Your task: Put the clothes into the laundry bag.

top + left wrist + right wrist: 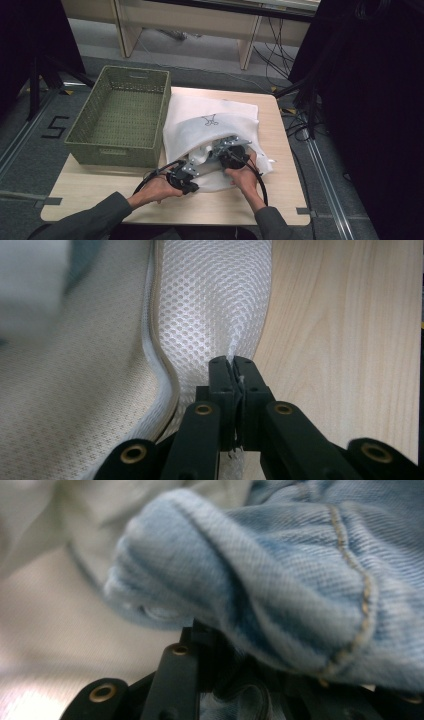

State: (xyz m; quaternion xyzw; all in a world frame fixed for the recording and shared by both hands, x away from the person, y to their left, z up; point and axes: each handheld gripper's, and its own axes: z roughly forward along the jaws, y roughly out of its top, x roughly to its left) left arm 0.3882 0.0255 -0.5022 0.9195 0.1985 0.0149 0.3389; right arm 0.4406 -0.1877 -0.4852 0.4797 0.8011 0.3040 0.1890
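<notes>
The jeans (300, 575) are light blue denim and sit inside the white mesh bag (210, 125), right at the tips of the right gripper (226, 152). The bag lies on the table (280, 200), and its mouth is turned toward the person. The step in hand seems to be pulling the jeans out of the bag. To do it well, the left gripper (231, 371) should keep the bag's edge pinned low and steady, while the right one draws the denim back toward the person slowly, so the mesh does not follow it. If only a thin fold is caught, the cloth may slip, so a deeper bite is better.

The left gripper is clenched on the mesh edge of the bag; its two jaws meet with only the thin net between them. The right gripper reaches into the bag's mouth, and its jaws are drawn in around a thick fold of the jeans, which bulges over them.

Left of both grippers, a green basket (120, 117) stands on the table, just beside the bag.
</notes>
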